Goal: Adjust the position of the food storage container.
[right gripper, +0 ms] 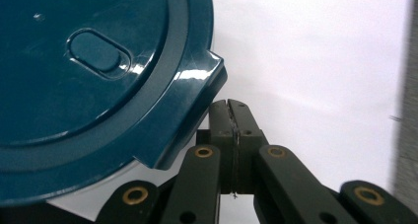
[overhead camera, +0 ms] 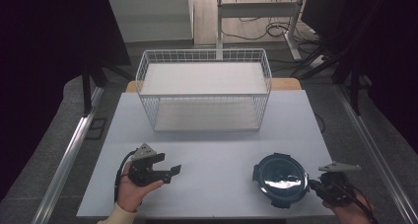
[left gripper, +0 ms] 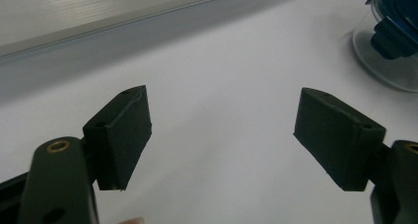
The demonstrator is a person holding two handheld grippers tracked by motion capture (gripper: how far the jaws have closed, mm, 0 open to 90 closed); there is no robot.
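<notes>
1. The right gripper (right gripper: pixel 230 108) has its jaws pressed flat together with nothing between them; in the right gripper view the two pads meet in a thin seam.
2. In that view the closed tips sit just under and beside a squared tab on the rim of the dark blue lid (right gripper: pixel 88 86). Whether they touch the tab cannot be told.
3. In the high view the right gripper (overhead camera: pixel 315 186) is at the near right of the worktop (overhead camera: pixel 212 150), held in the person's right hand (overhead camera: pixel 352 206), with the round blue-lidded container (overhead camera: pixel 278 178) immediately to its left.
4. The left gripper (left gripper: pixel 222 135) has its jaws standing well apart over bare worktop, holding nothing.
5. In the high view the left gripper (overhead camera: pixel 170 172) is at the near left, held in the left hand (overhead camera: pixel 133 189) and pointing right toward the container, well apart from it.
6. The left gripper view shows the container (left gripper: pixel 389 36) at its upper right, a clear body under the blue lid.
7. A white wire basket (overhead camera: pixel 204 88) stands at the far middle of the worktop, well apart from both grippers.
</notes>
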